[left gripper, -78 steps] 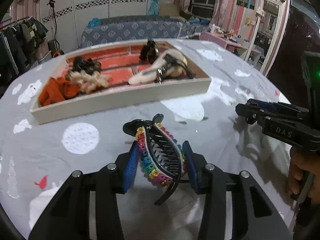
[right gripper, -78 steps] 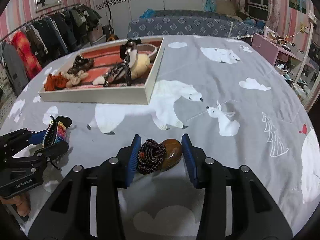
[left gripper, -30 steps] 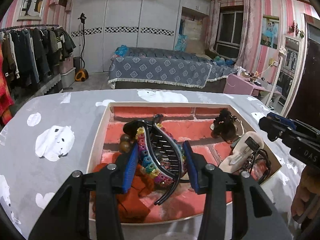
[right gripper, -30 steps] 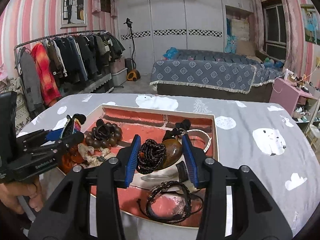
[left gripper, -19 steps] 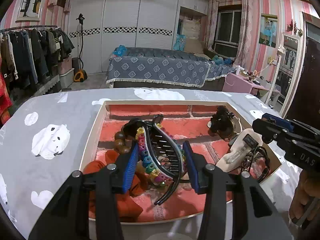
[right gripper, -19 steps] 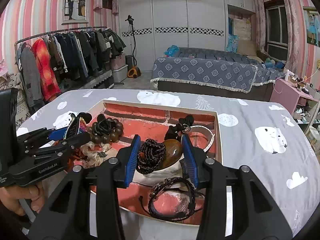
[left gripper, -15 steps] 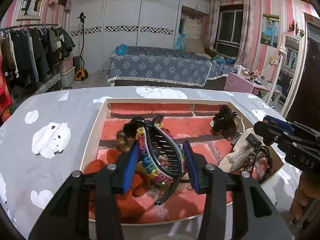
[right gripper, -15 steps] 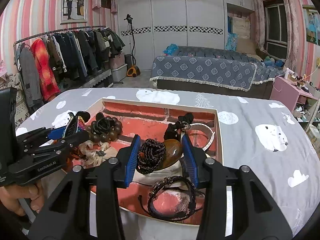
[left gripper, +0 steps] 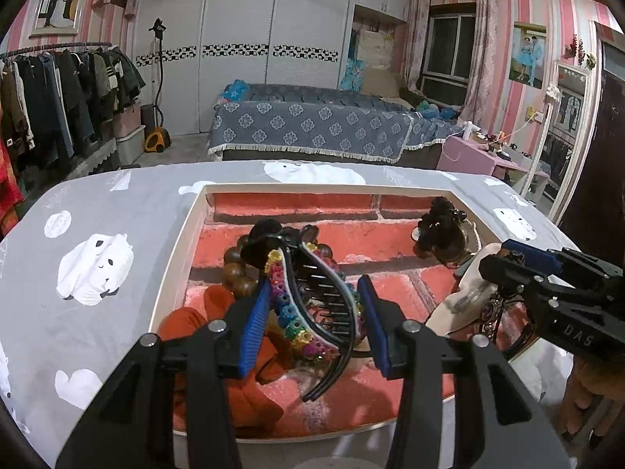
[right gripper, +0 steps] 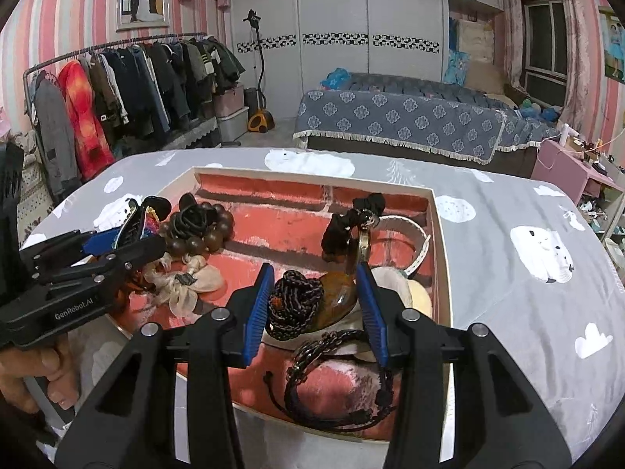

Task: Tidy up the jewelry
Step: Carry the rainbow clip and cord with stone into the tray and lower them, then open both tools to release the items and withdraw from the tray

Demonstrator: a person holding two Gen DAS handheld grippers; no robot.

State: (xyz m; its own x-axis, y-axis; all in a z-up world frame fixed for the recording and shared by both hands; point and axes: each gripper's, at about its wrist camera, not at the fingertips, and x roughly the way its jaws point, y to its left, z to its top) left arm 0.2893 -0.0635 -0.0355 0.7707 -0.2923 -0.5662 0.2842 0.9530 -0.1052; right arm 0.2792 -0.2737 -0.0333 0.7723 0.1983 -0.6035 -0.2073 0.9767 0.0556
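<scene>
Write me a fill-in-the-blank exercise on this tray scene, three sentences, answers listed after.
1. The left hand-held gripper is shut on a hair claw clip edged with rainbow-coloured ____.
2. The right hand-held gripper holds a brown pendant on a braided cord above the ____.
3. The inside of the tray is printed like red ____.

Missing words: beads; tray; bricks
</scene>
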